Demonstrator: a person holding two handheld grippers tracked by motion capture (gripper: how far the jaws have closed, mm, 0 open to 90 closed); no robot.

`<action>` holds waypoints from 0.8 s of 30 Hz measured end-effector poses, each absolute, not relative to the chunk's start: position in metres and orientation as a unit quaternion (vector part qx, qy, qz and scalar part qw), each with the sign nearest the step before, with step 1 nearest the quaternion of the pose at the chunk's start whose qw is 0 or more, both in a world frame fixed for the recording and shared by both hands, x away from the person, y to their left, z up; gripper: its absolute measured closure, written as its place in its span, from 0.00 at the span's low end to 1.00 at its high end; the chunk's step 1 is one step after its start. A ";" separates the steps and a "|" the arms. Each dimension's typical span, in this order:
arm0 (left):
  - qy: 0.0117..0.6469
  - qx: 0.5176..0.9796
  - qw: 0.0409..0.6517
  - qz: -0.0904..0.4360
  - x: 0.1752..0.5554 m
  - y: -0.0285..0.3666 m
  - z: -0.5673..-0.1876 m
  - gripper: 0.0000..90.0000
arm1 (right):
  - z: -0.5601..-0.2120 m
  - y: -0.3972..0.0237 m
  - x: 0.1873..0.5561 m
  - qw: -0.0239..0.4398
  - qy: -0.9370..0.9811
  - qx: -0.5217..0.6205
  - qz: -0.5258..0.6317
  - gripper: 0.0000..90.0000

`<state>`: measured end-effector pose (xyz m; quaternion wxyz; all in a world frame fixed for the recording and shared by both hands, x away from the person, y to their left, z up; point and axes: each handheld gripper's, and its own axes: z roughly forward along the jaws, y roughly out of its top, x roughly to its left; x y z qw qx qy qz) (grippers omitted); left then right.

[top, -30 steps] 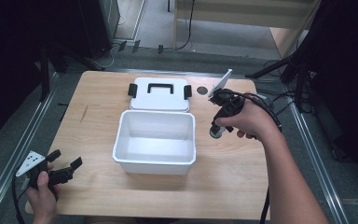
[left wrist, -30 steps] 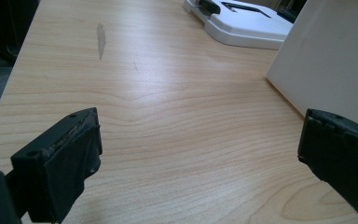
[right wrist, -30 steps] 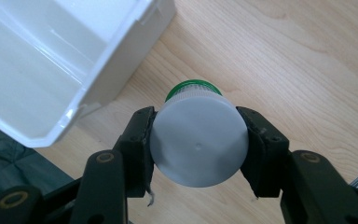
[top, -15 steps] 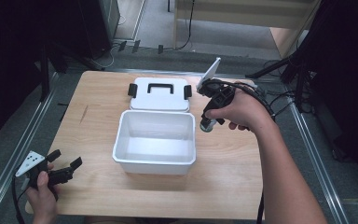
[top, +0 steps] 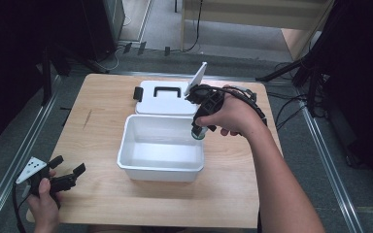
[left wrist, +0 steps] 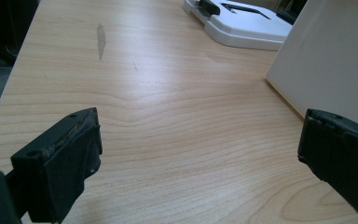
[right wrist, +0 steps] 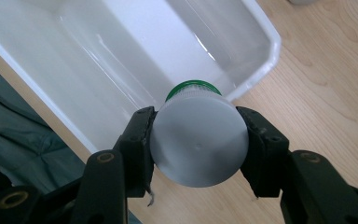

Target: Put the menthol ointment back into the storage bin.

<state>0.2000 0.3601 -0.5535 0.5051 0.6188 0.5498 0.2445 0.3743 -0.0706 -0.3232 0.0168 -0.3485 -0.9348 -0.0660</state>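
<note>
Spanning the scene, the wooden table (top: 102,194) bears a white bin (top: 161,167), open-topped, with its lid (top: 162,99) flat just behind. My right gripper (right wrist: 198,144) clamps a grey, green-capped jar (right wrist: 198,140) above the bin's right rim. My left gripper (top: 70,174), jaws spread and holding nothing, rests near the table's front-left corner.

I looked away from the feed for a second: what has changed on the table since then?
The right gripper, clamped on the small green-capped bottle, has carried it leftward from beside the white bin to above the bin's right rim, cap pointing down. Nothing was taken hold of or let go. The left gripper stayed near the table's front left corner, jaws open; the bin and the lid behind it kept their places.
</note>
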 end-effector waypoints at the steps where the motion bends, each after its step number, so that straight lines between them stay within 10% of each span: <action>1: 0.549 0.619 0.505 0.244 0.200 0.360 -0.553 0.00 | -0.324 -0.068 0.374 0.018 -0.936 -0.346 -0.066 0.57; 24: 0.552 0.616 0.508 0.241 0.200 0.361 -0.554 0.00 | -0.374 -0.032 0.376 0.021 -0.962 -0.265 -0.055 0.57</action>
